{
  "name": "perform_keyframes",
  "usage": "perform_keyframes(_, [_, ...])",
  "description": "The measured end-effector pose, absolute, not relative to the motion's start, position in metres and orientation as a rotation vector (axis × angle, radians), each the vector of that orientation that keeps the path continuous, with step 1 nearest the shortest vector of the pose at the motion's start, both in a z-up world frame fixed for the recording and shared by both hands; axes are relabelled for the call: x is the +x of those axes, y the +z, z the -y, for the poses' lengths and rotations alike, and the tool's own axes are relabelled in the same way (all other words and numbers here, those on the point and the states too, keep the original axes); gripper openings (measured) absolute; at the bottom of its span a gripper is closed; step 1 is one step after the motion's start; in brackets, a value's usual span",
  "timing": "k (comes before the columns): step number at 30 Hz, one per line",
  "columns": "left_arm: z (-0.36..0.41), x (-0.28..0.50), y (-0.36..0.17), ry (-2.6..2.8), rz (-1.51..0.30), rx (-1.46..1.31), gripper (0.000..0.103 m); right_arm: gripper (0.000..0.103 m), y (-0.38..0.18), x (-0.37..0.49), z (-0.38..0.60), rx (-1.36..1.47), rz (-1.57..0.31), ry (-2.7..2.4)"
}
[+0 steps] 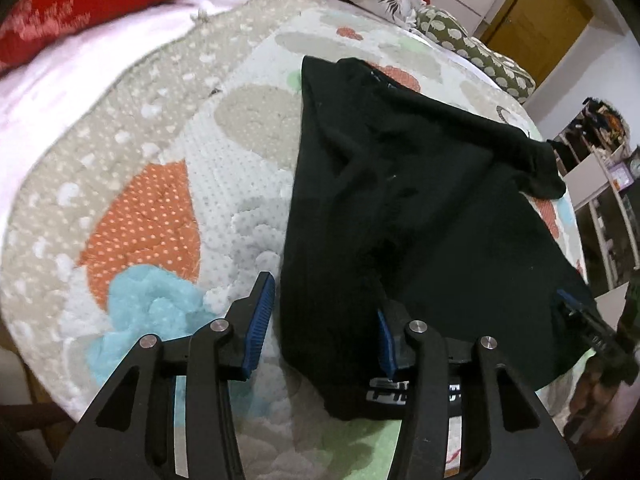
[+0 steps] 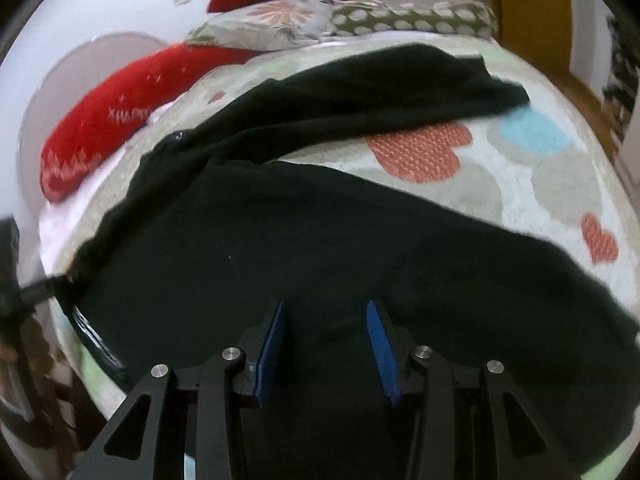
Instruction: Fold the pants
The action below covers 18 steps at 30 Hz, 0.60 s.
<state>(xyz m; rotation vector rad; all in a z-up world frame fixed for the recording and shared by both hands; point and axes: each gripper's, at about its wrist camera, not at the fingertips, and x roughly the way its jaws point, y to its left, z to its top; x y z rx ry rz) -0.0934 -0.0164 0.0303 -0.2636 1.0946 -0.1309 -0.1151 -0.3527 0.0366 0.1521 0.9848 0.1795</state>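
Note:
Black pants (image 1: 400, 208) lie spread on a patterned bed quilt (image 1: 160, 200), legs splayed apart. My left gripper (image 1: 324, 320) is open, its blue pads straddling the near left edge of the pants by the waistband. In the right wrist view the pants (image 2: 320, 248) fill the middle, one leg running to the far right. My right gripper (image 2: 326, 344) is open just above the black fabric, holding nothing. The right gripper also shows at the right edge of the left wrist view (image 1: 576, 312), at the pants' edge.
Red pillows (image 2: 120, 108) and patterned cushions (image 2: 360, 20) lie at the head of the bed. A wooden door (image 1: 540, 16) and shelves (image 1: 600, 184) stand beyond the bed's far side. The quilt's edge (image 2: 100, 380) drops off near my right gripper.

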Motion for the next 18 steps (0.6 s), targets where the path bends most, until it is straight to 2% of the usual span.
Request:
perform_keyframes(3, [0.012,-0.083,0.039,-0.151,-1.089,-0.27,0.051,0.042,0.05,-0.107,0.355,0.151,-0.986,0.202])
perform_keyframes(5, [0.008,-0.072,0.048,-0.159,-1.073,-0.269,0.061,0.043,0.061,-0.098,0.36,0.164,-0.948,0.2])
perform_keyframes(7, [0.005,-0.061,0.056,-0.164,-1.053,-0.269,0.065,0.044,0.069,-0.082,0.363,0.177,-0.925,0.196])
perform_keyframes(15, [-0.004,0.012,0.078,-0.179,-1.008,-0.223,0.066,0.044,0.068,-0.012,0.358,0.238,-0.931,0.205])
perform_keyframes(18, [-0.003,0.044,0.071,-0.177,-1.016,-0.207,0.072,0.045,0.063,-0.006,0.351,0.265,-0.933,0.233])
